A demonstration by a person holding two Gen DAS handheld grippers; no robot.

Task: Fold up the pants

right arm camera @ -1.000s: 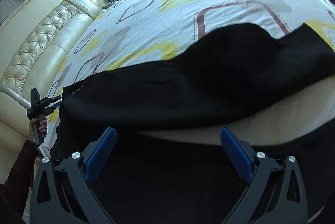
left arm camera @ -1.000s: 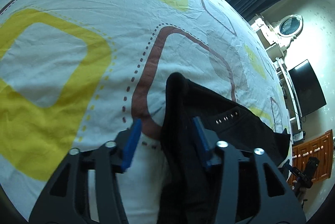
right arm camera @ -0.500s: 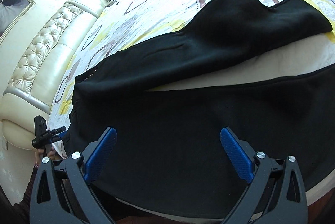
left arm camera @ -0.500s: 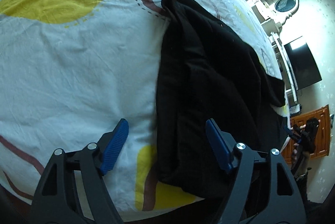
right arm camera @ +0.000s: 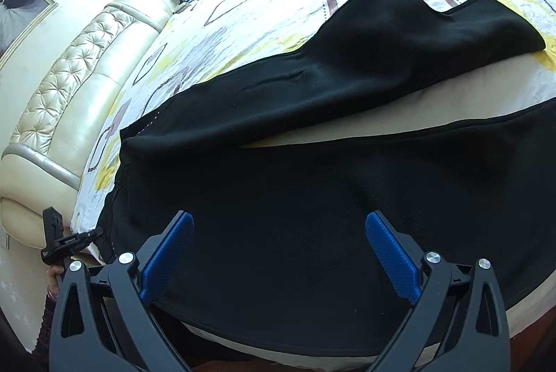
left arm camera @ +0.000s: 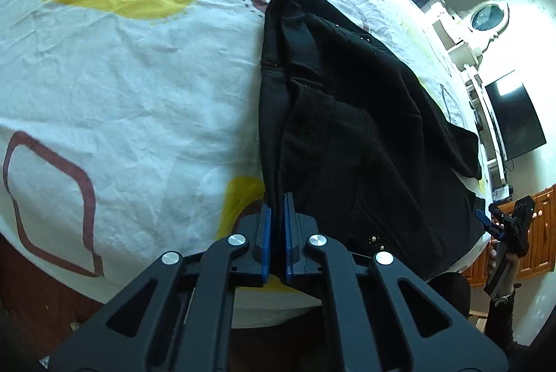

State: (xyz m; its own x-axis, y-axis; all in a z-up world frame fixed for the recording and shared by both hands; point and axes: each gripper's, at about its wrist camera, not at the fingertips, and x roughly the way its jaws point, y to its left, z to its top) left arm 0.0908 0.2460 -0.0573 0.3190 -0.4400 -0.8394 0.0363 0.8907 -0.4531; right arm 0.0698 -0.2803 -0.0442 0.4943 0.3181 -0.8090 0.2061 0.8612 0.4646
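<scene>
Left gripper (left arm camera: 276, 215) sits at the near edge of the bed (left arm camera: 121, 87), blue pads pressed nearly together w/ a fold of the black pants (left arm camera: 347, 135) pinched between them, right at the waist end's left border. From there the fabric runs away across the patterned sheet, bunched & creased, a pointed corner sticking up toward the far side. Sheet is white w/ yellow blobs & brown rounded squares, wrinkled.

Moving right: pants (right arm camera: 312, 198) lie spread along the bed's near edge, two legs stretching off to the right w/ a wedge of pale sheet showing between them; far leg ends in a wavy hem near the right edge. Padded cream headboard (right arm camera: 69, 87) at the left end of the bed.

Right gripper (right arm camera: 278, 250) hovers over the near leg, blue pads wide apart, nothing between them but the cloth below. Can't tell if it touches.
</scene>
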